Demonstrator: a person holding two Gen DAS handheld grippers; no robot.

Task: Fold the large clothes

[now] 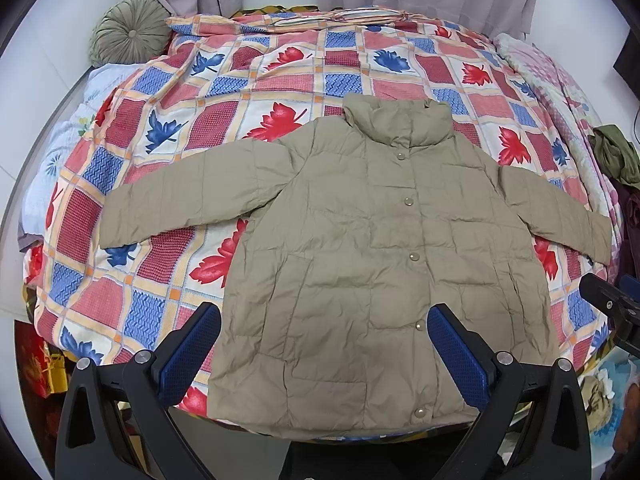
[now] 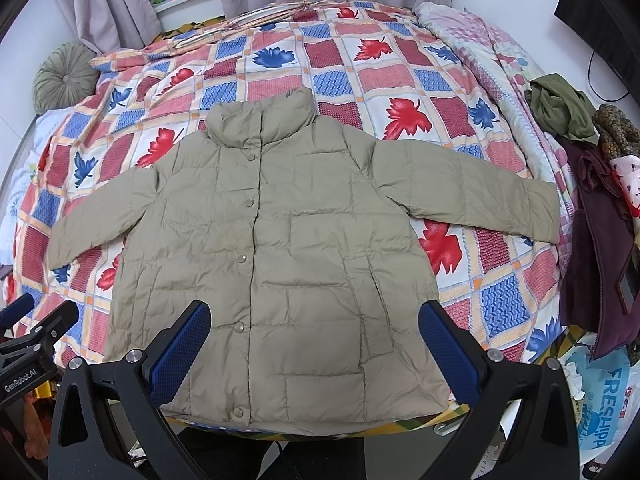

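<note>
Lying flat and buttoned at the centre of both frames, your beige quilted puffer jacket [image 1: 380,248] [image 2: 272,248] rests front-up on the bed's red, blue and white leaf-patterned quilt [image 1: 224,92] [image 2: 360,76], sleeves spread to either side. Your left hand-held gripper [image 1: 324,356] hovers over the hem at lower centre, blue-padded fingers spread and empty. Your right hand-held gripper [image 2: 314,352] does likewise. A round olive pleated cushion [image 1: 128,30] [image 2: 64,76] sits at upper left.

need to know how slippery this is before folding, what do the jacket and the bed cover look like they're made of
Jacket: seems a thin matte synthetic shell over light padding, judging by quilted panels and fine crinkles, with snap buttons. Bed cover: looks like printed woven cotton, matte with soft creases, though that is uncertain.
</note>
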